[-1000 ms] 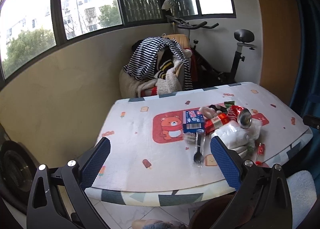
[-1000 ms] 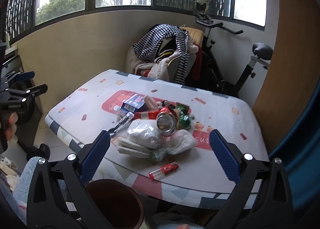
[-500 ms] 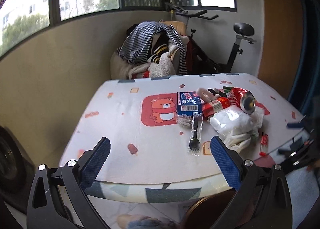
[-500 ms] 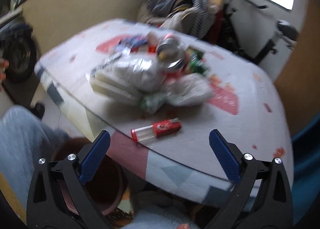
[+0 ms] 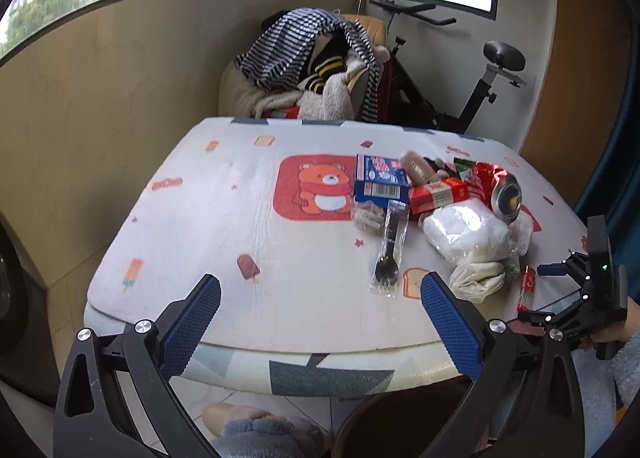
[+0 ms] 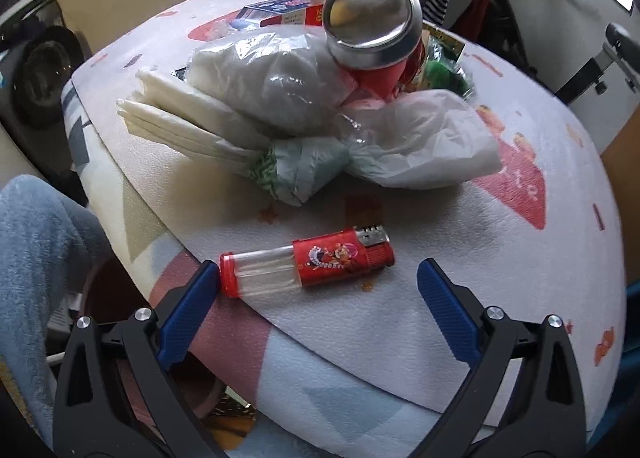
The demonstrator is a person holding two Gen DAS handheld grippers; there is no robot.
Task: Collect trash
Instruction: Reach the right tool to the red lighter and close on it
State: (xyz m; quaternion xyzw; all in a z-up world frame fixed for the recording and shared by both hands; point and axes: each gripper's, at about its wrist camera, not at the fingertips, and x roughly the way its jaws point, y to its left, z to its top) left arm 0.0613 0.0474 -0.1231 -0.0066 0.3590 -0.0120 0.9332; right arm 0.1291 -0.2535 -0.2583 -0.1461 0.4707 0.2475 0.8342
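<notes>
A red lighter (image 6: pixel 306 265) with a clear tank lies near the table's front edge, just ahead of my right gripper (image 6: pixel 316 278). That gripper's jaws are wide and closing, with the lighter lying between the blue fingertips; the left tip is right at the tank's end. Behind it sits a trash pile: white plastic bags (image 6: pixel 272 86), a crushed red can (image 6: pixel 374 34), green wrappers (image 6: pixel 442 70). In the left wrist view my left gripper (image 5: pixel 320 290) hangs open over the near table edge, empty. A wrapped black fork (image 5: pixel 388 258), a blue box (image 5: pixel 380 180) and a red carton (image 5: pixel 438 196) lie ahead.
A brown bin (image 5: pixel 400 426) stands on the floor below the table's front edge. The person's fleece-clad legs (image 6: pixel 36 258) are close by. A chair heaped with clothes (image 5: pixel 312 70) and an exercise bike (image 5: pixel 476 90) stand behind the table (image 5: pixel 200 218).
Both grippers have dropped toward the table. The right one came down sharply and closer, so the lighter now fills the space between its fingertips. The jaws have narrowed slightly.
</notes>
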